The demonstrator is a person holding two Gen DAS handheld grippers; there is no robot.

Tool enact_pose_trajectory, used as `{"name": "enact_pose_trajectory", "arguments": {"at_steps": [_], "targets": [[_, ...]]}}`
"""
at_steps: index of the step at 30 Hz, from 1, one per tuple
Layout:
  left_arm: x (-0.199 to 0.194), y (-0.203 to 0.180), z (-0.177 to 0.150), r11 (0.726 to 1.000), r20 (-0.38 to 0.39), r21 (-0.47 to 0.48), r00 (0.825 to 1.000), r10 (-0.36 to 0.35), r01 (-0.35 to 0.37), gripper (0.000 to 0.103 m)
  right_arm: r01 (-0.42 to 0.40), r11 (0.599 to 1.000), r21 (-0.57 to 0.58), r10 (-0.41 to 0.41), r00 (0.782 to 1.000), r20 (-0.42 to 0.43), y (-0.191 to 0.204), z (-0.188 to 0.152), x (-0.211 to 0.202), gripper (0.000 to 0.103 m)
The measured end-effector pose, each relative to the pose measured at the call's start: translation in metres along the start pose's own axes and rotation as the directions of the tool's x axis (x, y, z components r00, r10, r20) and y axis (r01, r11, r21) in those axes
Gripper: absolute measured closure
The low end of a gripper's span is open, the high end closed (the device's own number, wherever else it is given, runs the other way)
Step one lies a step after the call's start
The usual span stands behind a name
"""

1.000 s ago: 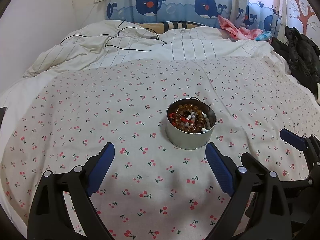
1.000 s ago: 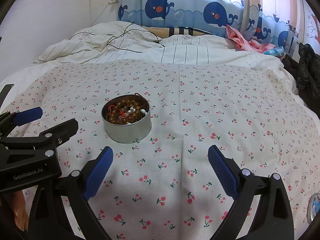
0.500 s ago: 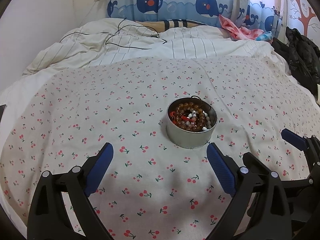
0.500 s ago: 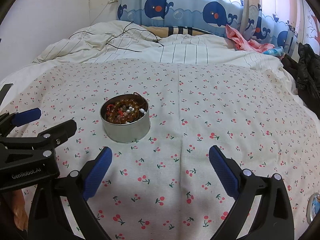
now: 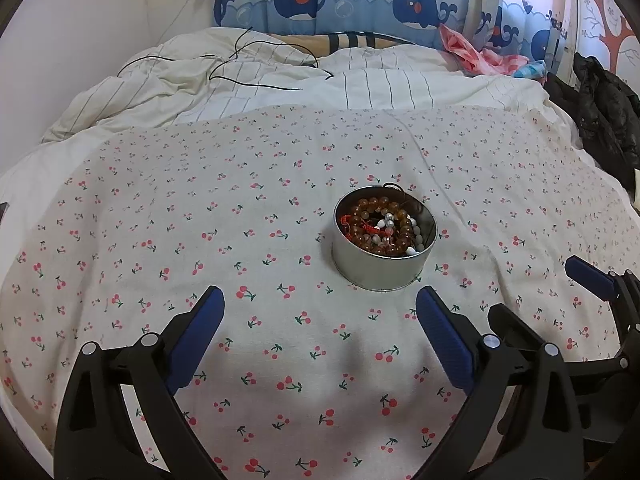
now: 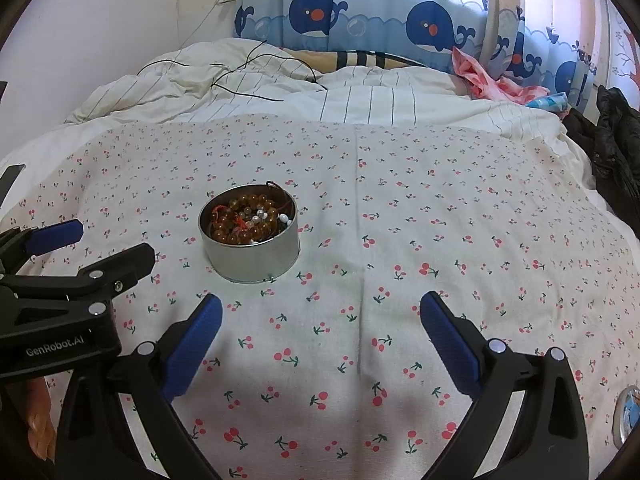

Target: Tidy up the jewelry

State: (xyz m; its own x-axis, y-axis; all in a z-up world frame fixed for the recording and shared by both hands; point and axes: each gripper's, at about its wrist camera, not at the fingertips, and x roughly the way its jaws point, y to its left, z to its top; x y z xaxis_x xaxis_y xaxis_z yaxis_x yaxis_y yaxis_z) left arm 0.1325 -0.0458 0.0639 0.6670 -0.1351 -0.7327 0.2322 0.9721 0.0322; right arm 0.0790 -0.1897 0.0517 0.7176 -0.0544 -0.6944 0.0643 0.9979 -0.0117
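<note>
Tin [image 5: 382,254] sits on the cherry sheet [image 5: 200,220], ahead of both claws, touching neither. Beads [image 5: 380,228] heaped inside it: amber strand, red cord, some white ones. A dark loop hangs over the far rim.

Your left gripper [image 5: 320,320] is spread wide, empty, tin just ahead and right of centre. Your right gripper [image 6: 320,320] is also wide, empty, tin ahead and to its left. Round lid-like disc [image 6: 626,416] at the right edge of the right view; what it is I can't tell.

Step in hand, as I read it: closing in on the tin. Steady the wall with one claw, then pick a single strand from above with the other. The beads look tangled, so lift slowly or the lot comes up together. The bed is soft, and the tin could tip if pushed sideways.

Against half a second ago: both views show the tin marginally lower and nearer. Spread of the jaws unchanged. Tin has not shifted on the sheet.
</note>
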Motion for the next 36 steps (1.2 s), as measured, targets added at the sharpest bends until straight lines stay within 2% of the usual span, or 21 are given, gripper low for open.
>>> {"name": "enact_pose_trajectory", "arguments": {"at_steps": [36], "targets": [[0.0086, 0.0053, -0.0025, 1.000, -0.040, -0.016, 0.999, -0.008, 0.007, 0.008, -0.005, 1.000, -0.007, 0.005, 1.000, -0.013, -0.0008, -0.0018, 0.0038, 0.008]]}}
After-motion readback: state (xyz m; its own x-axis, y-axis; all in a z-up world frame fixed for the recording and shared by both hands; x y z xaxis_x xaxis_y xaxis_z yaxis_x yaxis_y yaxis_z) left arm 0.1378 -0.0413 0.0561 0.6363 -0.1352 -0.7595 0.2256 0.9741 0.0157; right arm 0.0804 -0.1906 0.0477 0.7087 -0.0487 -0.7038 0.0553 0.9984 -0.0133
